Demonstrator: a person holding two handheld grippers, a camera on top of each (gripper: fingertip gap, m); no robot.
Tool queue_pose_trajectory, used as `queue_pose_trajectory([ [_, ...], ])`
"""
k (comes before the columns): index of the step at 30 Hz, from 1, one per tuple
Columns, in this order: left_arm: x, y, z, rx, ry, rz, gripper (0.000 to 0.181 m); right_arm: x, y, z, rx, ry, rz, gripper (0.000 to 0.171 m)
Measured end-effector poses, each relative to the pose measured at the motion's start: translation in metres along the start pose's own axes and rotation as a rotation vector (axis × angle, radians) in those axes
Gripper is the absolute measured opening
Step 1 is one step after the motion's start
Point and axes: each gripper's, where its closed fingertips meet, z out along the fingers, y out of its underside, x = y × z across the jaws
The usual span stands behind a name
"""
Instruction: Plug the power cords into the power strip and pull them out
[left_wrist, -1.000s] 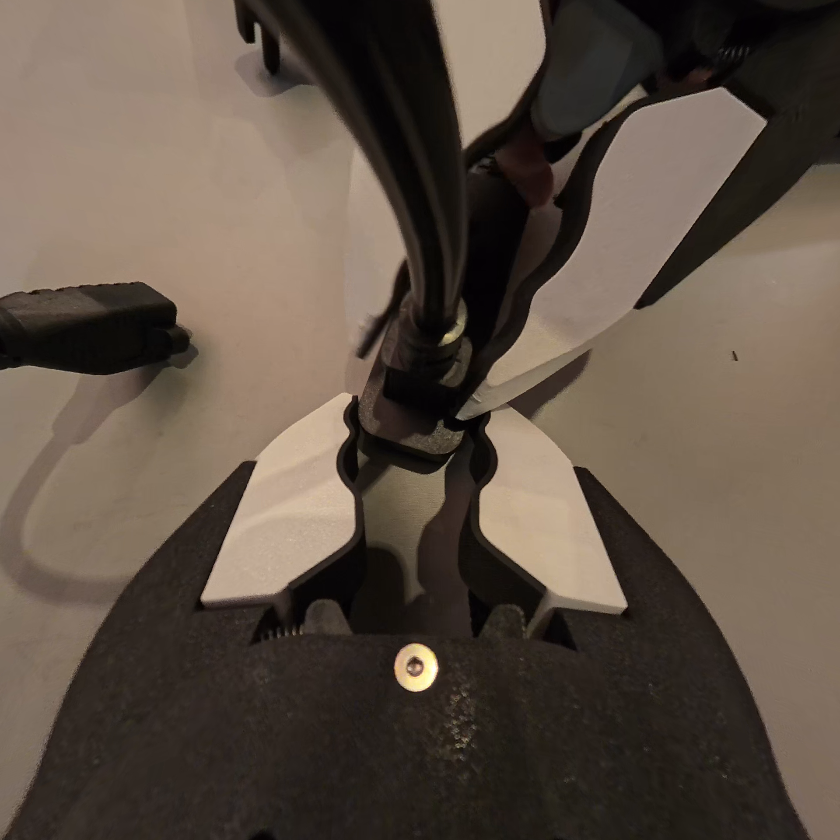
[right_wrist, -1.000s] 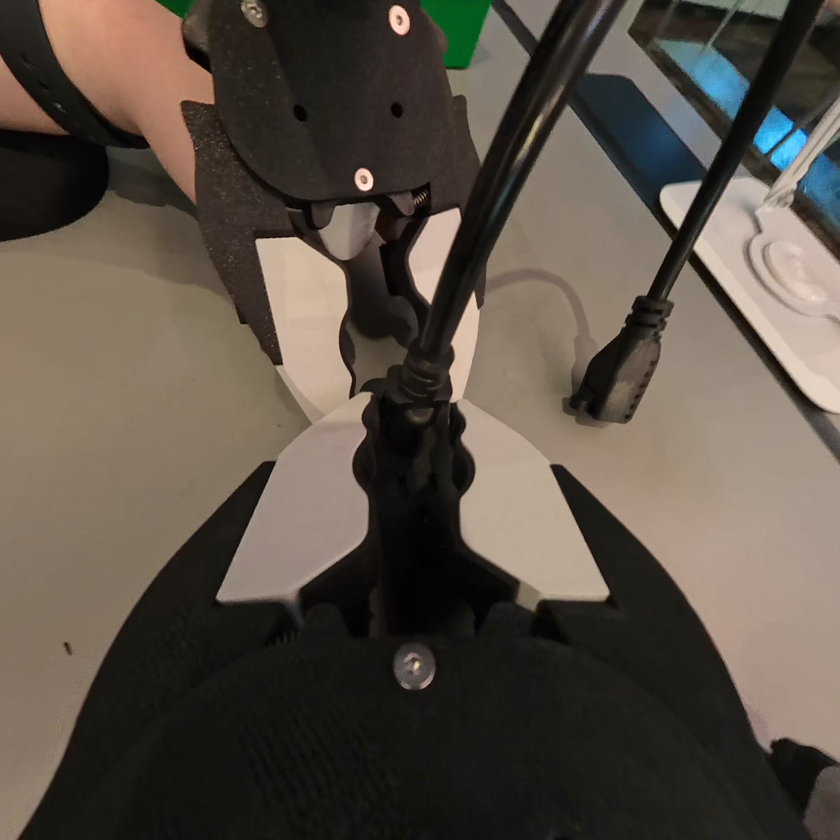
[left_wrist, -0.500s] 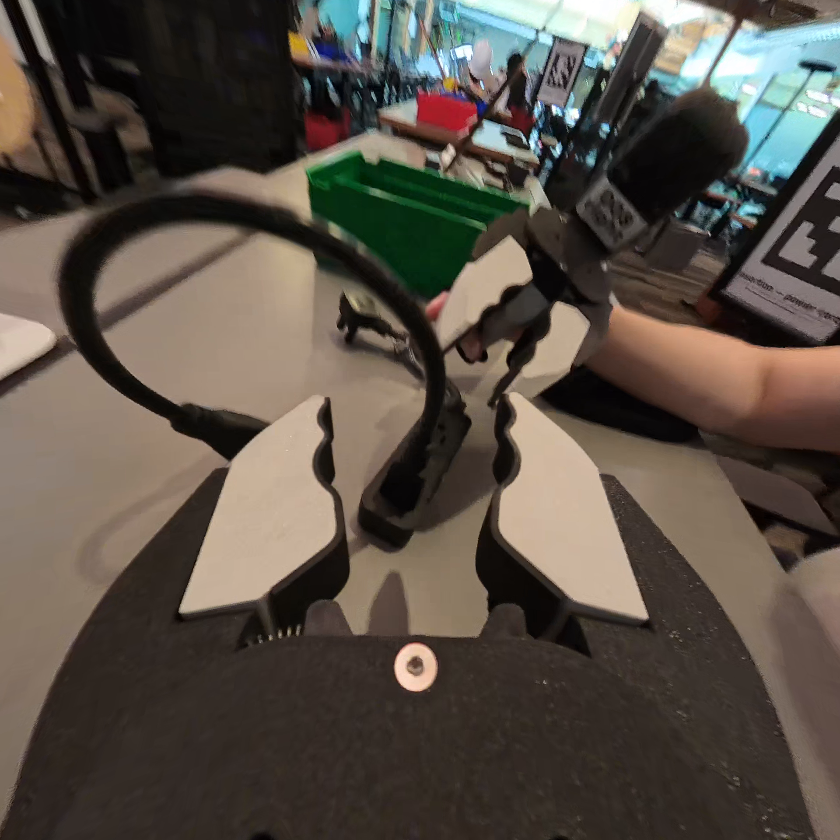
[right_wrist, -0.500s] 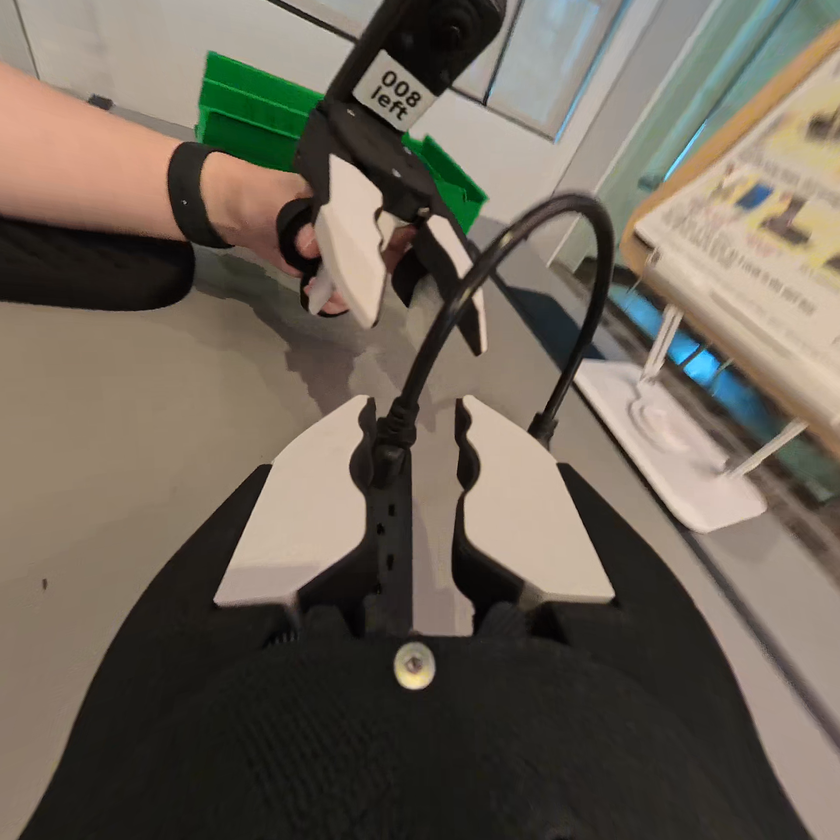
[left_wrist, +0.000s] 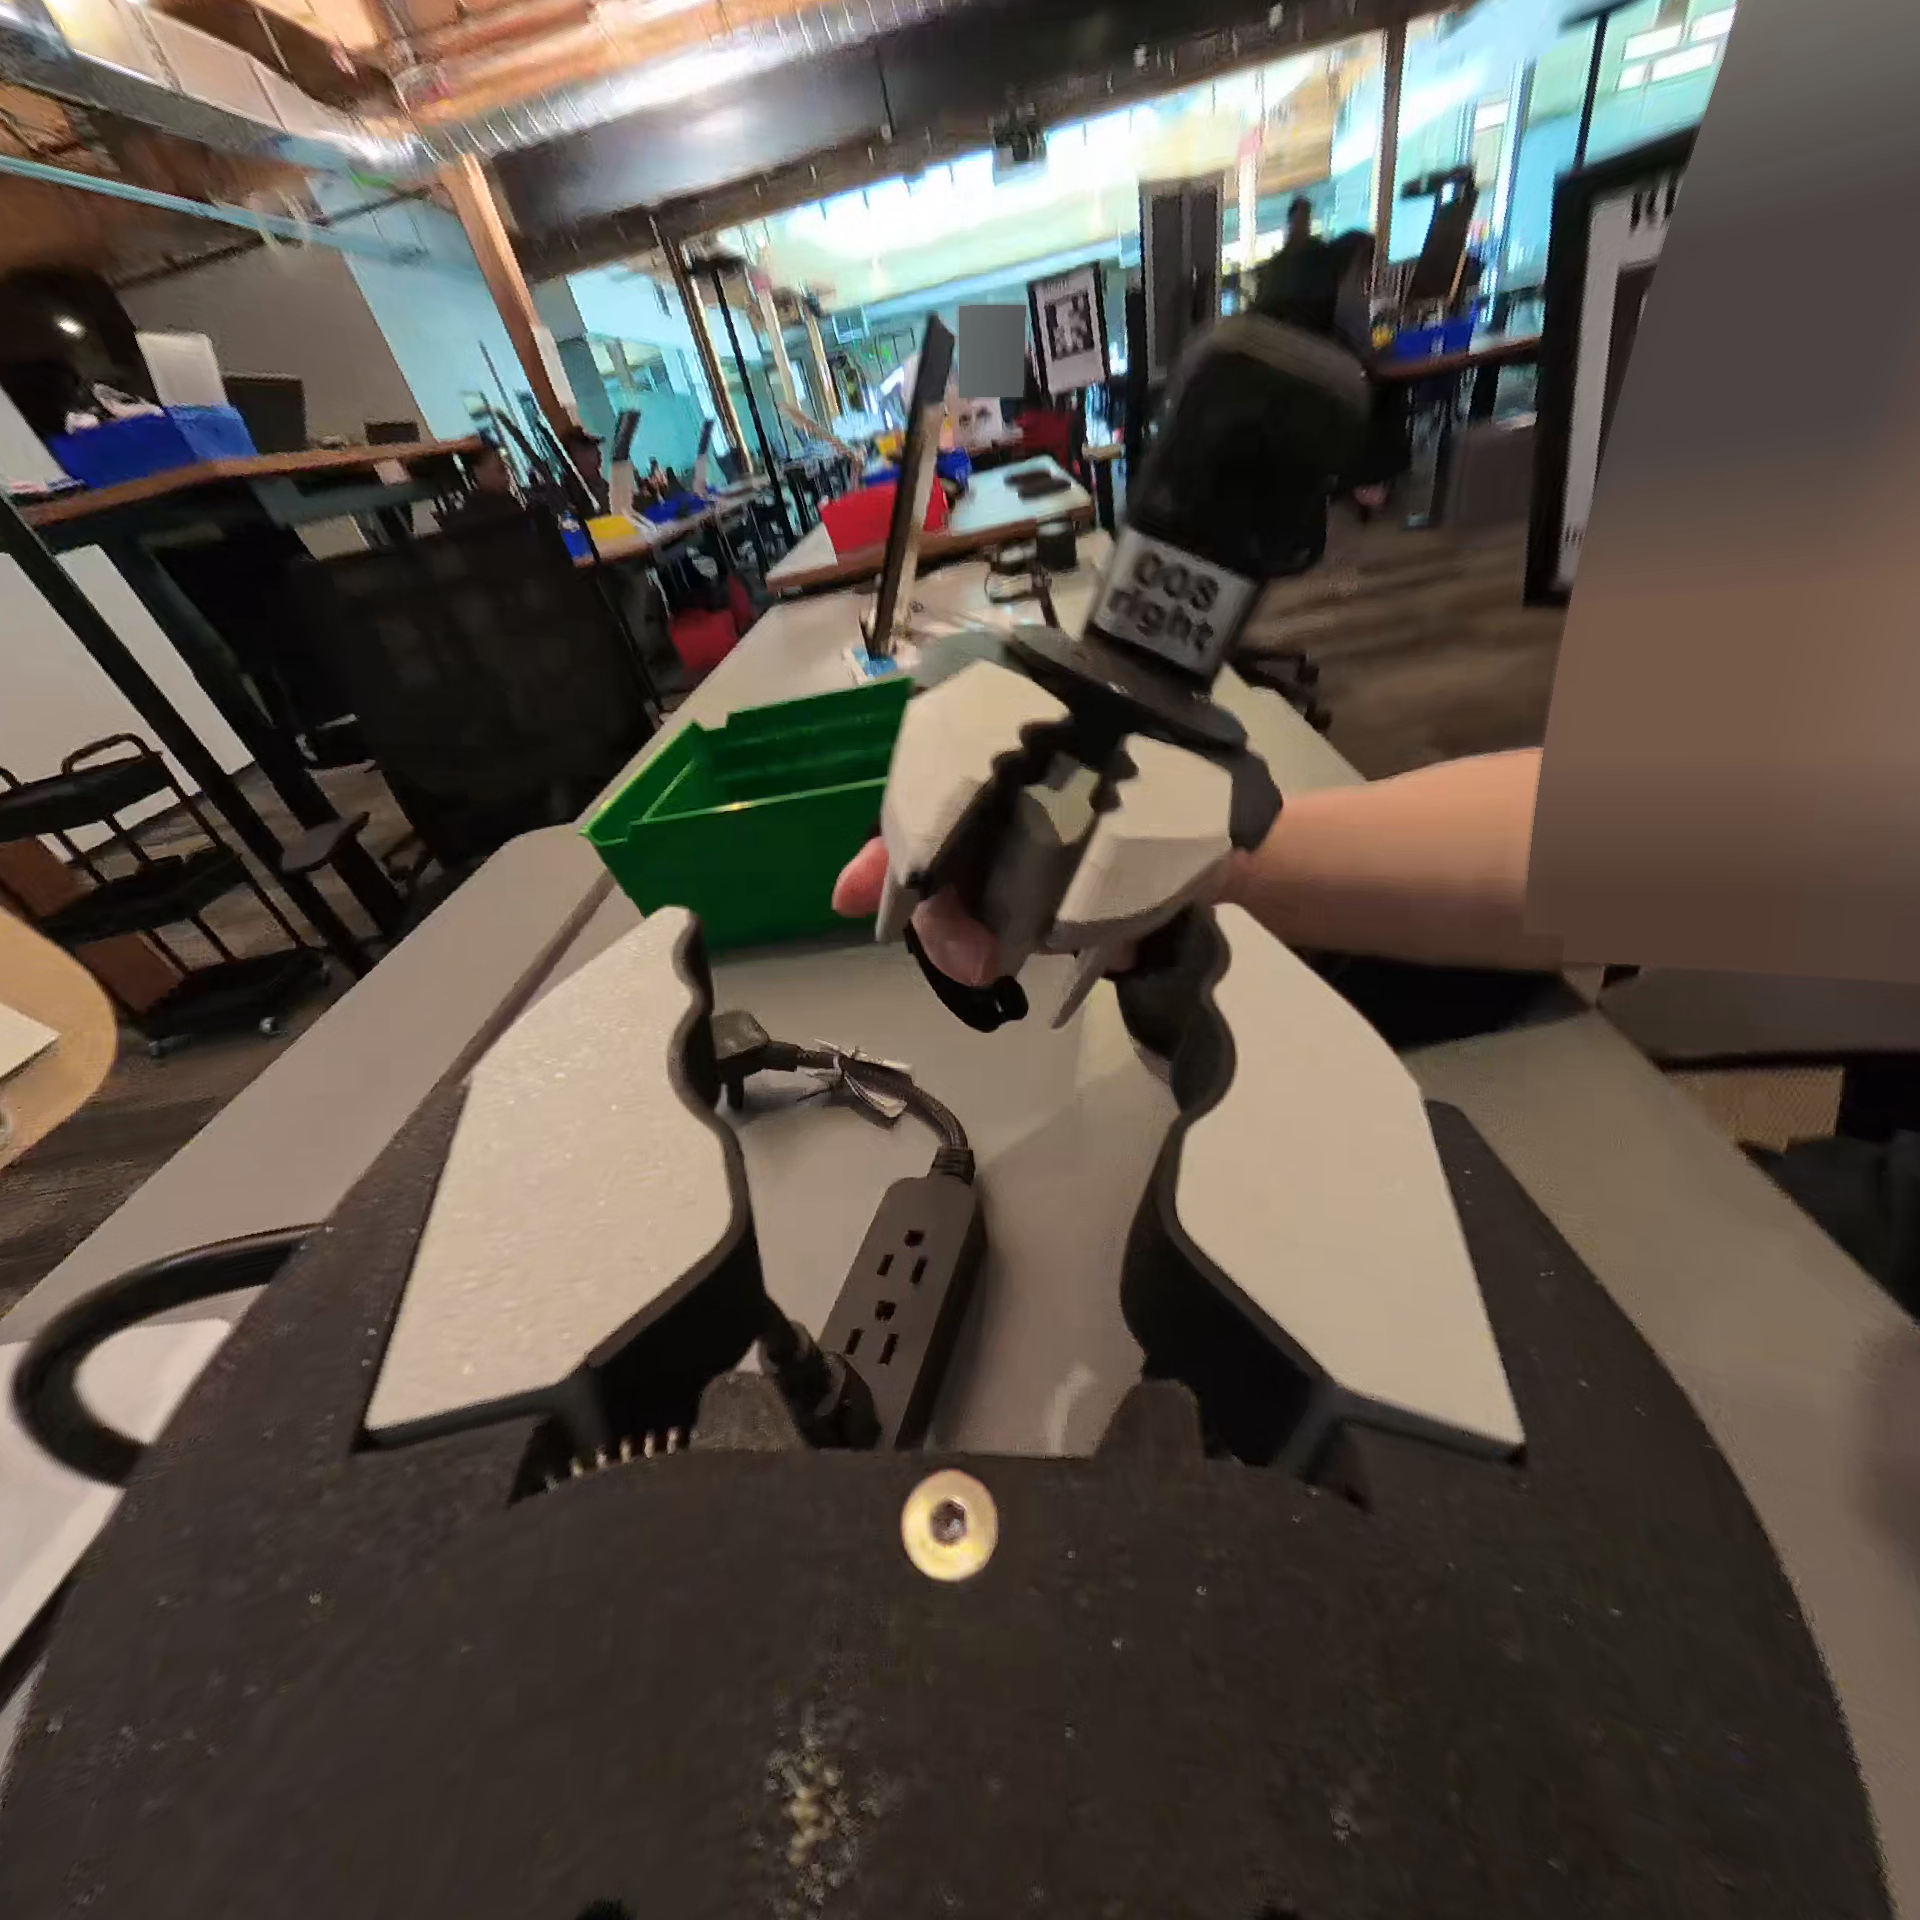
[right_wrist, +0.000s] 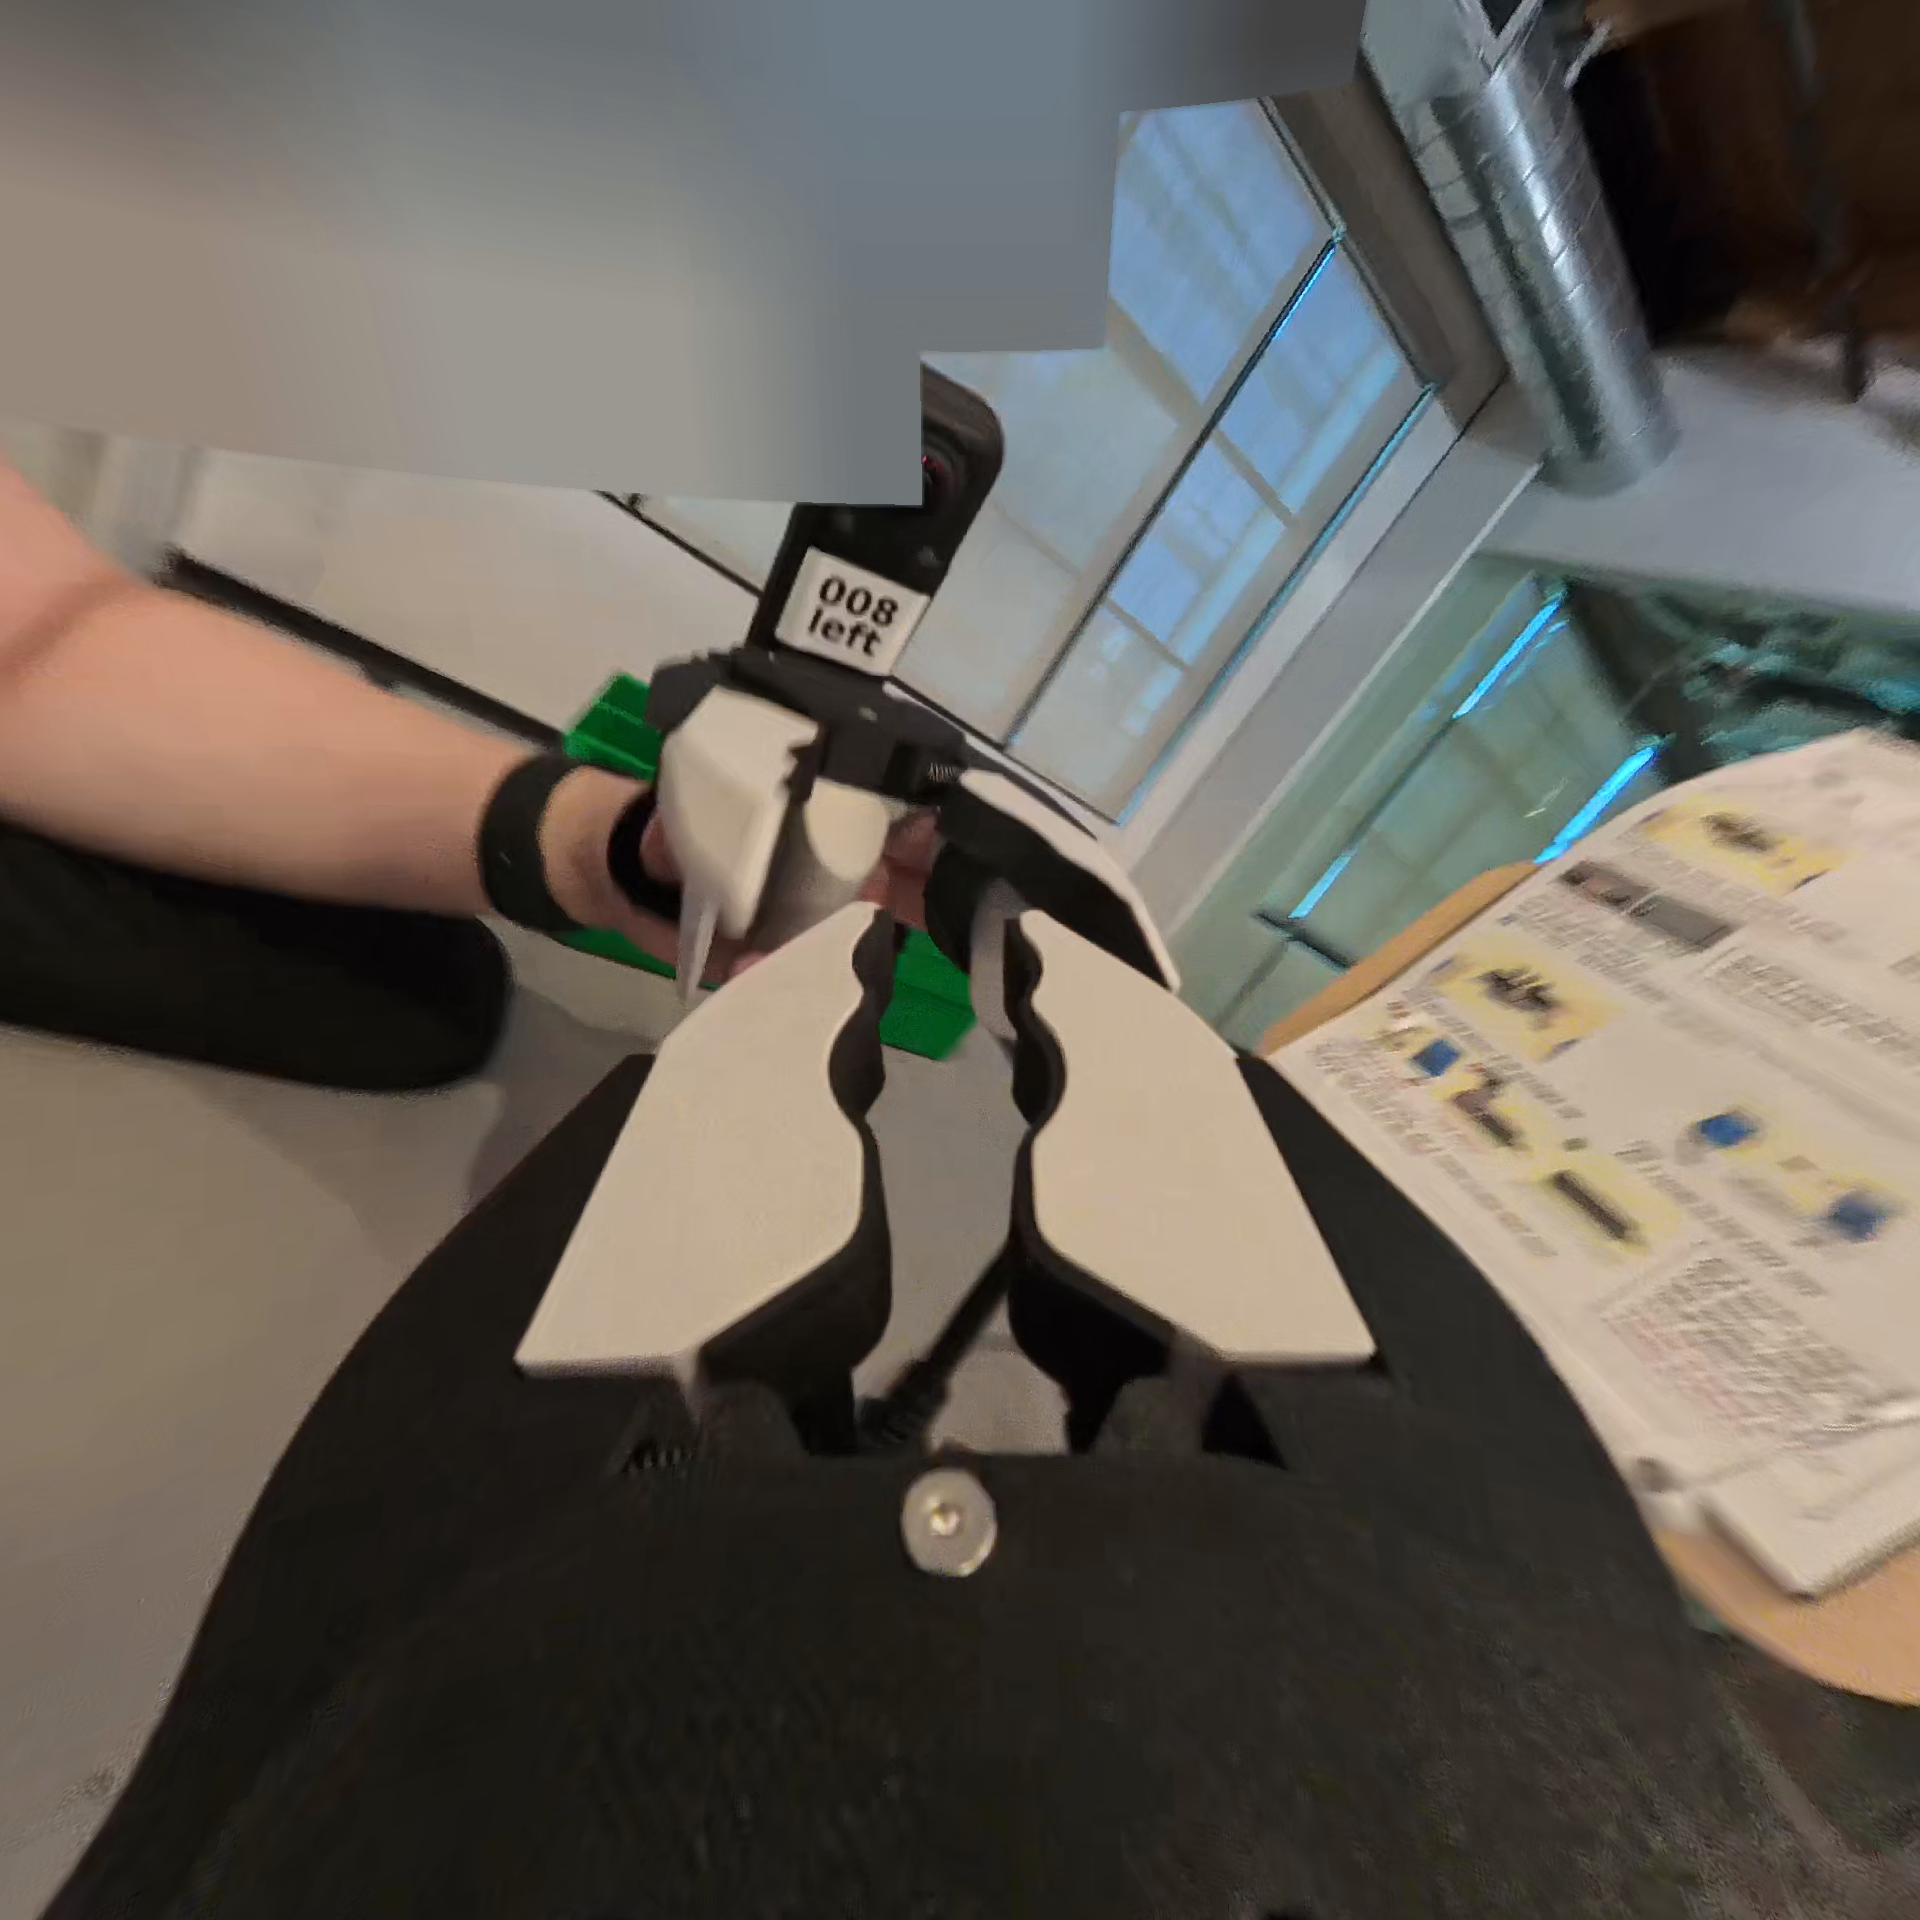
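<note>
strip (left_wrist: 909, 1309) lies flat mid-table (left_wrist: 1060, 1164), a cord (left_wrist: 800, 1361) at its near end; both grippers (left_wrist: 935, 1174) (right_wrist: 940, 1091) open, empty, lifted; task looks done

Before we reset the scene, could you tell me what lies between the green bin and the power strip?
In the left wrist view, the strip's own cord and plug lie between the green bin and the power strip.
</note>
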Motion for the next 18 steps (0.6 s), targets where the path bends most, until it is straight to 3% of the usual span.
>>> queue_pose_trajectory([
  [1,0.004,0.004,0.005,-0.007,0.006,0.016,0.082,-0.002,0.0,0.001,0.011,-0.03,0.077,0.017],
  [3,0.014,0.007,0.012,0.013,0.032,0.03,0.054,-0.006,0.008,0.005,0.005,-0.081,0.237,0.011],
  [5,0.006,0.008,0.013,0.055,-0.013,-0.029,0.051,0.001,0.016,0.008,0.031,-0.066,0.388,0.0],
  [14,-0.022,0.023,0.017,0.104,-0.047,-0.459,0.044,0.023,0.039,0.004,0.113,-0.101,0.995,0.0],
  [17,-0.027,0.021,0.014,0.16,-0.046,-0.519,0.042,0.029,0.039,0.006,0.123,-0.097,1.072,0.0],
  [18,-0.028,0.02,0.013,0.172,-0.048,-0.525,0.028,0.03,0.038,0.007,0.124,-0.094,1.089,0.0],
])
